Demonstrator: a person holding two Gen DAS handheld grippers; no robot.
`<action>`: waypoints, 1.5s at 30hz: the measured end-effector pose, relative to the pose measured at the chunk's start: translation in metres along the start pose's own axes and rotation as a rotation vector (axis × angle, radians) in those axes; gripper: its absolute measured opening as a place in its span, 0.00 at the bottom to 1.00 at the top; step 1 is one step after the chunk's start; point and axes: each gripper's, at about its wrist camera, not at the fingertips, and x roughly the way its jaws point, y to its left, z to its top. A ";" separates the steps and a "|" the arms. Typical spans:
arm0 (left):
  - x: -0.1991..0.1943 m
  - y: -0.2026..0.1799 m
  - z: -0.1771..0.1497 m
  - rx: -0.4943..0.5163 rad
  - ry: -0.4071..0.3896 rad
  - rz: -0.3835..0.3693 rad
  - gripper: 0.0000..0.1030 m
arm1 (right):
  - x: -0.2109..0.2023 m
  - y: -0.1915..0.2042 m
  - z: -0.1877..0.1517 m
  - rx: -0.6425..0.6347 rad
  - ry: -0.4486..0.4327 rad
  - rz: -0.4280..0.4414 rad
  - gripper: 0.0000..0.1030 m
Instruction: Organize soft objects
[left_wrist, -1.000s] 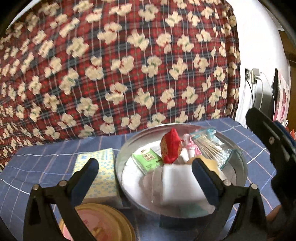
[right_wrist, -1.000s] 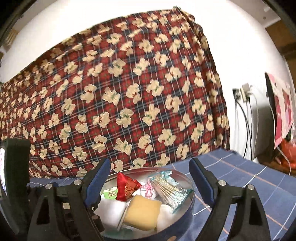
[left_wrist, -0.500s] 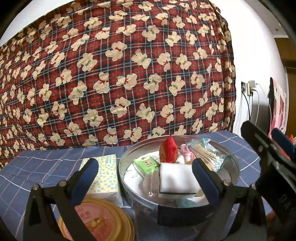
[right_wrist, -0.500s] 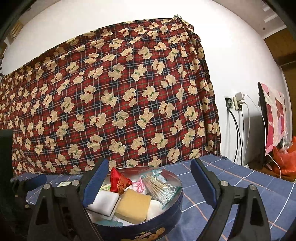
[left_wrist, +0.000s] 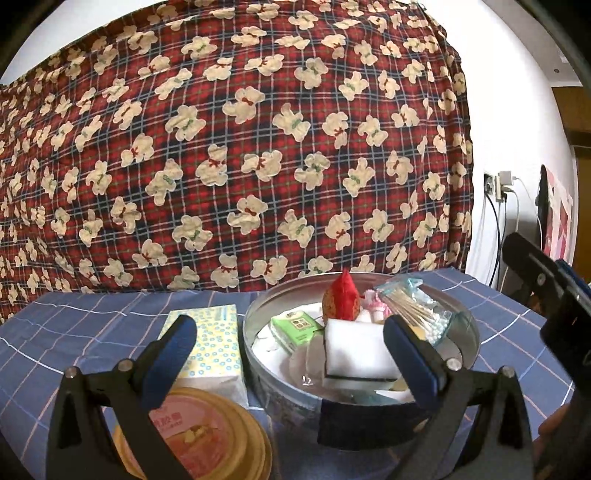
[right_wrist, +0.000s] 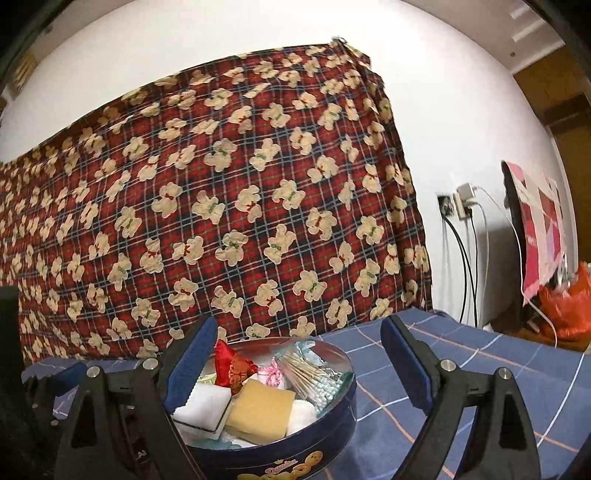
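We spot gold script on the round blue tin (right_wrist: 295, 448), cut off low and not legible. The pink-and-gold lid (left_wrist: 207, 439) and the small green packet (left_wrist: 295, 326) carry print too small to read.

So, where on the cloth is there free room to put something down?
Free: the blue cloth right of the tin, up to its far edge, and the stretch left of the tissue pack. Crowded: inside the tin, and the near corner where the pack, the lid and the tin stand close together.
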 end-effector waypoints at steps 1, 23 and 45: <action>-0.001 -0.001 0.000 0.001 -0.001 0.002 1.00 | 0.000 0.002 0.000 -0.009 0.000 0.003 0.89; -0.017 -0.008 0.003 0.022 -0.053 -0.036 1.00 | -0.001 -0.001 -0.001 -0.013 -0.010 -0.061 0.90; -0.016 -0.007 0.003 0.025 -0.038 0.005 1.00 | -0.002 0.001 0.000 -0.019 -0.014 -0.058 0.90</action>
